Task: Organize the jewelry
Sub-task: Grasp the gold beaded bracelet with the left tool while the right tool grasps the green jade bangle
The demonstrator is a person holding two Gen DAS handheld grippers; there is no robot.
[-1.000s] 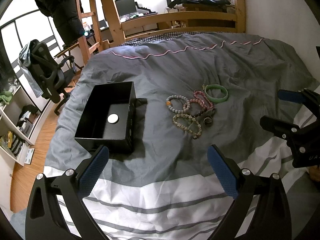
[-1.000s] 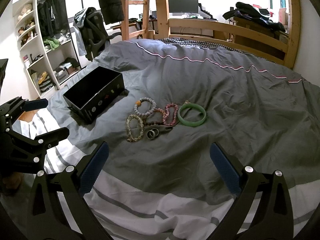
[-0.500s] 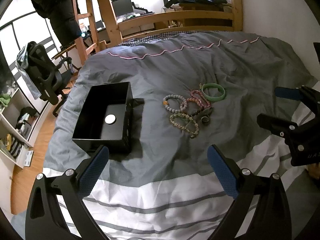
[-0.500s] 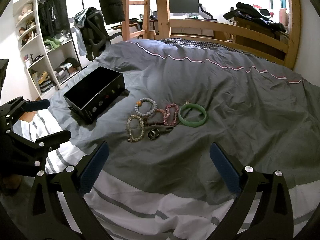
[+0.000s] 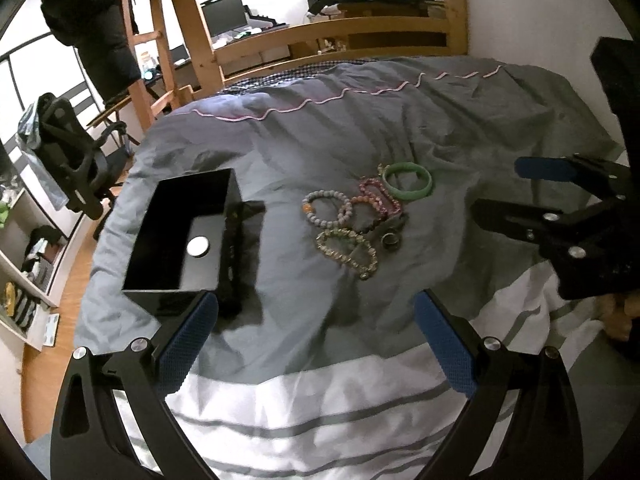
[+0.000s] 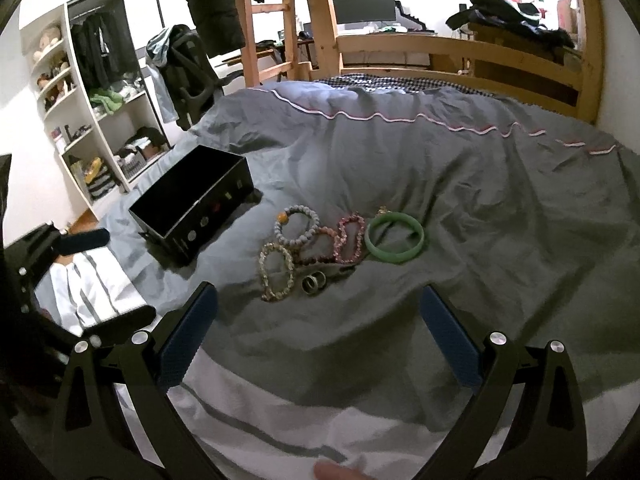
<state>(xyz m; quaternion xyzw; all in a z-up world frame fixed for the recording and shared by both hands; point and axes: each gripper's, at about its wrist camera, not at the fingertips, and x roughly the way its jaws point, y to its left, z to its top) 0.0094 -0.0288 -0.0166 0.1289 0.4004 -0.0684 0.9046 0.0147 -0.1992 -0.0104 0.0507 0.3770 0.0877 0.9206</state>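
Observation:
A cluster of jewelry lies on the grey duvet: a green bangle (image 5: 408, 181) (image 6: 395, 238), a pink bead bracelet (image 5: 380, 197) (image 6: 349, 238), a grey bead bracelet (image 5: 327, 209) (image 6: 296, 226), a pale bead bracelet (image 5: 347, 249) (image 6: 277, 272) and rings (image 5: 390, 240) (image 6: 314, 282). An open black box (image 5: 182, 236) (image 6: 196, 205) sits left of them, with a white round disc (image 5: 199, 246) inside. My left gripper (image 5: 316, 344) is open and empty, short of the box and jewelry. My right gripper (image 6: 320, 340) is open and empty, short of the jewelry.
The wooden bed frame (image 5: 336, 36) rises behind the duvet. An office chair (image 5: 68, 152) and white shelves (image 6: 80, 120) stand to the left. A white striped sheet (image 5: 320, 408) covers the near bed edge.
Both grippers have moved a little closer to the jewelry and box. Both stay open. Nothing on the bed has moved.

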